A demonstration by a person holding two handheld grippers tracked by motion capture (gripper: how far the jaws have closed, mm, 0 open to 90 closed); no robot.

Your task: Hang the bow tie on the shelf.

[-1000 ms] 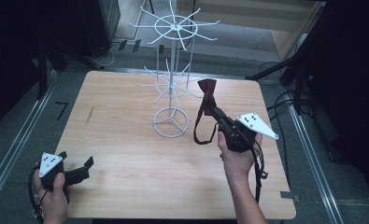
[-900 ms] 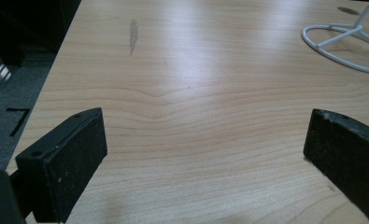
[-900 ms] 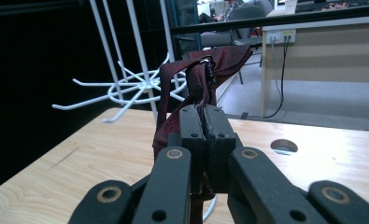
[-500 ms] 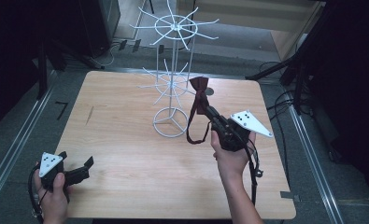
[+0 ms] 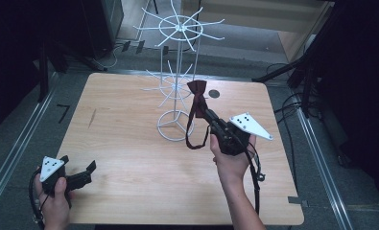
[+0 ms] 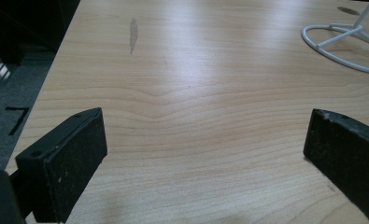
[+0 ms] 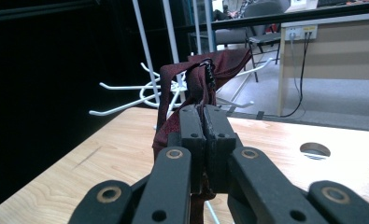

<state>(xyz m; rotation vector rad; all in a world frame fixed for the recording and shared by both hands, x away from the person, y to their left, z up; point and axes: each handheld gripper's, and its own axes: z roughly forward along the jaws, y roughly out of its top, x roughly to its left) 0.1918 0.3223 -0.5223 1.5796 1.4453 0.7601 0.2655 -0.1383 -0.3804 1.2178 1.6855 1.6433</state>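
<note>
A dark red bow tie (image 5: 195, 96) with a looped strap hangs in the air, and my right gripper (image 5: 207, 115) is shut on it. The tie hangs just right of the lower prongs of the white wire display stand (image 5: 176, 86). In the right gripper view the jaws press together on the maroon bow tie (image 7: 205, 79), with the stand's white prongs (image 7: 126, 100) just behind it. My left gripper (image 5: 88, 171) rests near the table's front left corner, open and holding nothing. In the left gripper view its fingers (image 6: 65, 158) stand wide apart over bare wood.
The light wooden table (image 5: 129, 143) has a round cable hole (image 5: 214, 94) at the back, right of the stand. The stand's ring base (image 5: 175, 125) sits mid-table and appears again as a white ring base (image 6: 341, 42). Dark cables and equipment lie around the table.
My right gripper has carried the bow tie a little to the left and toward the back, closer to the stand's lower prongs. The left gripper has stayed where it was.
</note>
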